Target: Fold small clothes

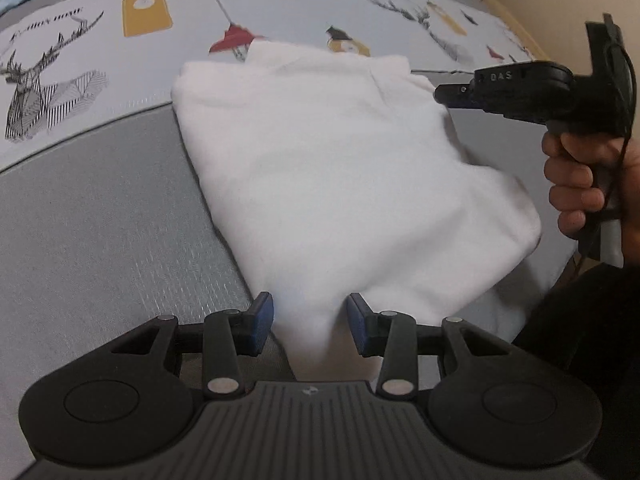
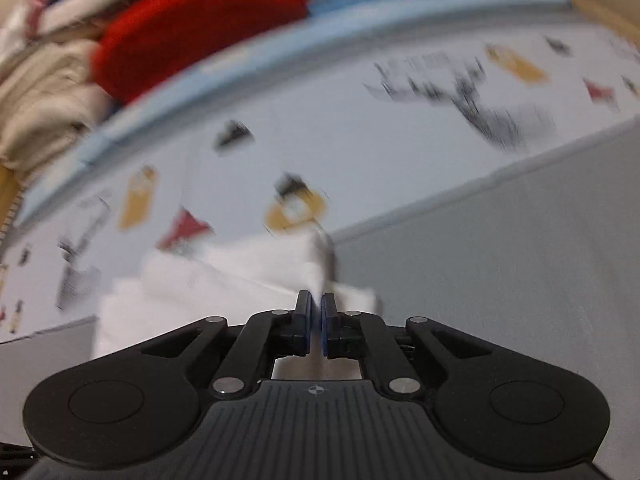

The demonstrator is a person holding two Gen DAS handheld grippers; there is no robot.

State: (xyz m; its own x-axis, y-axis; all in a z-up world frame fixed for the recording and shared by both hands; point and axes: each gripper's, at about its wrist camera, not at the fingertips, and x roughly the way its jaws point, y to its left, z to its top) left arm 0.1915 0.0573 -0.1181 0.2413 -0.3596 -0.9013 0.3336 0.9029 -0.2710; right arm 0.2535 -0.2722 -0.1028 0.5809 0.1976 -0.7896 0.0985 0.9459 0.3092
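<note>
Left gripper [image 1: 311,326]: nearest the left wrist camera, its blue pads standing partly apart around the near corner of the white garment [image 1: 340,184]. Cloth lies between the pads, but whether they press it cannot be told.

White garment: folded, plain, soft, no print visible. It lies on the grey bed cover [image 1: 100,220], its far edge reaching onto the printed sheet [image 1: 300,12]. Its lower right part bulges in a loose fold. The near corner narrows and passes out of sight under the gripper body.

Right gripper [image 2: 317,322]: the right wrist view is badly blurred. Its jaws are nearly together, pinching a thin raised edge of the white cloth. In the left wrist view the same tool reaches the garment's far right corner, and a hand [image 1: 580,184] holds its grip, cut off at the frame edge.

Printed sheet: pale, with deer, yellow tags and red shapes.

Far left, right wrist view: a heap of clothes [image 2: 60,92] and a red item [image 2: 192,28], smeared past identifying.
</note>
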